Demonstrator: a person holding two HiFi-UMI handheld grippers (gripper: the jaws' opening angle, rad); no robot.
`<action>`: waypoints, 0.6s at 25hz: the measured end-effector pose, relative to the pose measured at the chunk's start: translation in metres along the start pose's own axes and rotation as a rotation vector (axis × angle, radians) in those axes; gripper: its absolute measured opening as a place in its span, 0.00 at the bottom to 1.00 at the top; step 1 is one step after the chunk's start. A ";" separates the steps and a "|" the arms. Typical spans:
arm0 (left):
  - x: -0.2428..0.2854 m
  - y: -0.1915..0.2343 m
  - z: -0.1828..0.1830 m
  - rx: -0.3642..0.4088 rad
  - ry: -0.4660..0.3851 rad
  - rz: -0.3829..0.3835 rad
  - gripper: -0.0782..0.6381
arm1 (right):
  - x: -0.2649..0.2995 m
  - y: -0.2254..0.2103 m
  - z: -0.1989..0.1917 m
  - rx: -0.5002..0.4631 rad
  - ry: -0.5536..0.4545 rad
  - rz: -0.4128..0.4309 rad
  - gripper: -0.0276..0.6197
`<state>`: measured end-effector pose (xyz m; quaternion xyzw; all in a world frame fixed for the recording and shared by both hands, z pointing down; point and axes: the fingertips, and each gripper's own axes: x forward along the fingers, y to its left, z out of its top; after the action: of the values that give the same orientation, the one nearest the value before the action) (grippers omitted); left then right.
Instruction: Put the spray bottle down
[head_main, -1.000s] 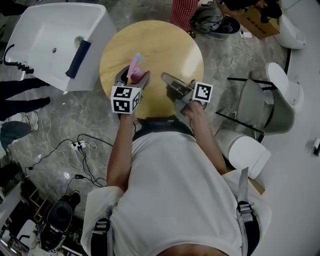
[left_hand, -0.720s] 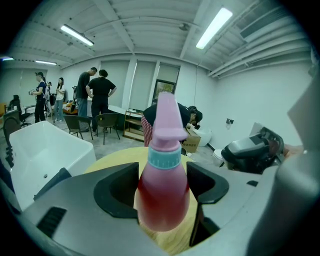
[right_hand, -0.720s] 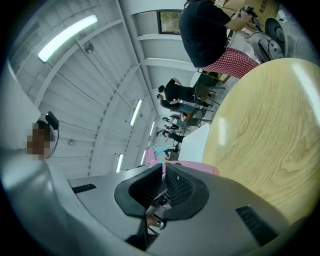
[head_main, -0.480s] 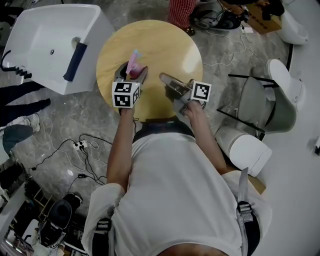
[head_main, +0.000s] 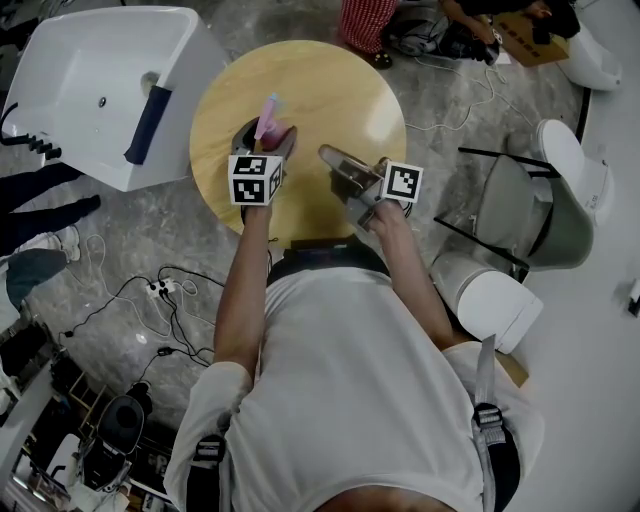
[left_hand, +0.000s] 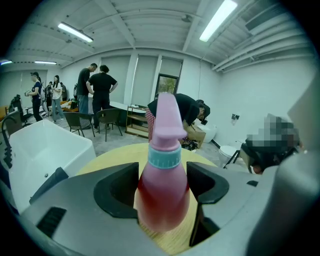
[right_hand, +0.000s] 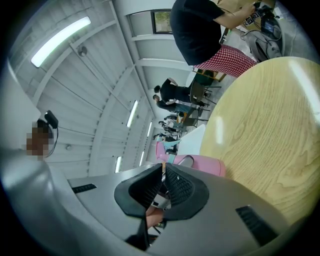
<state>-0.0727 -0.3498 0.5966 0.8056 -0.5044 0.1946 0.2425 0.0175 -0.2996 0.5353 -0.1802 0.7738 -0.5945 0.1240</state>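
A pink spray bottle (head_main: 268, 117) with a teal collar stands upright over the round wooden table (head_main: 330, 90), left of its middle. My left gripper (head_main: 264, 142) is shut on the bottle's body. In the left gripper view the spray bottle (left_hand: 164, 172) fills the gap between the two dark jaws of the left gripper (left_hand: 162, 187); whether its base touches the wood is hidden. My right gripper (head_main: 328, 156) hovers over the table's near right part, shut with nothing in it. The right gripper (right_hand: 163, 172) view shows its pads pressed together, with the pink bottle (right_hand: 200, 165) beyond them.
A white tub (head_main: 80, 80) with a dark blue cloth (head_main: 150, 120) on its rim stands left of the table. A grey chair (head_main: 530, 210) and white fixtures (head_main: 490, 300) are at the right. Cables (head_main: 160, 295) lie on the floor. People (head_main: 370, 25) stand beyond the table.
My left gripper has carried the spray bottle a little farther over the table and its marker cube has turned slightly. The right gripper has stayed where it was.
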 end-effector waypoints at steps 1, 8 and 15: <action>0.003 0.002 0.000 -0.002 0.000 0.003 0.53 | 0.000 -0.001 0.001 0.003 0.001 -0.002 0.08; 0.021 0.011 0.001 0.000 -0.015 0.017 0.53 | 0.002 -0.008 0.002 0.011 0.005 -0.007 0.08; 0.037 0.016 0.001 0.007 -0.025 0.027 0.53 | 0.005 -0.011 0.007 0.020 0.007 -0.013 0.08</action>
<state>-0.0719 -0.3834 0.6195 0.8020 -0.5174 0.1893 0.2307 0.0176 -0.3103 0.5446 -0.1820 0.7670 -0.6037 0.1190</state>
